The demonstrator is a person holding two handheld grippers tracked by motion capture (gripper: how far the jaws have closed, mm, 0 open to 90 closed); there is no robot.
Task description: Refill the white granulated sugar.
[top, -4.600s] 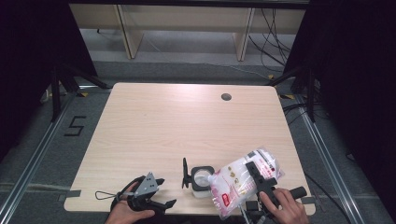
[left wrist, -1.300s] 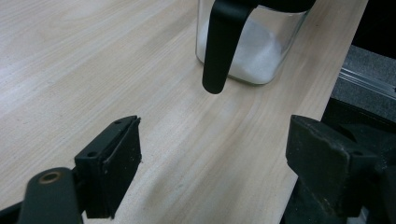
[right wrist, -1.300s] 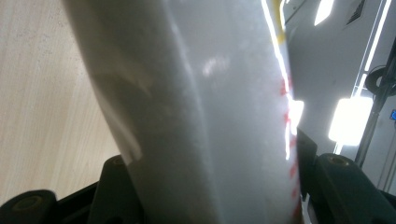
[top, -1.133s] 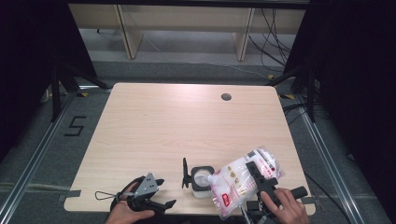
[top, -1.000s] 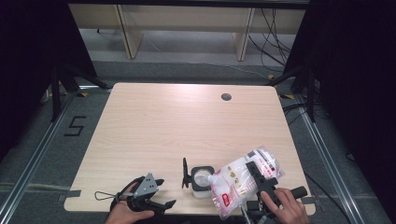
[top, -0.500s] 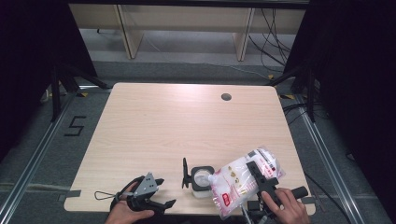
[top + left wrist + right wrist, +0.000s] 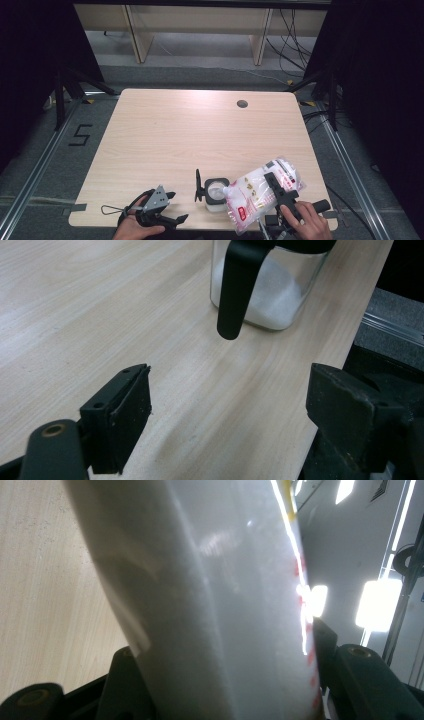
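Midway through a refill, the right gripper clasps a tilted white pouch over the part-filled glass jar; left of the jar, the left gripper rests open-jawed and empty.

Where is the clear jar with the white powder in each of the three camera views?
High view: the jar stands near the table's front edge, between the two grippers, under the tilted bag's corner.
Left gripper view: the jar is at top centre, its black lid hanging down in front.
Right gripper view: not in it.
Shared landmark: the pale wood table.
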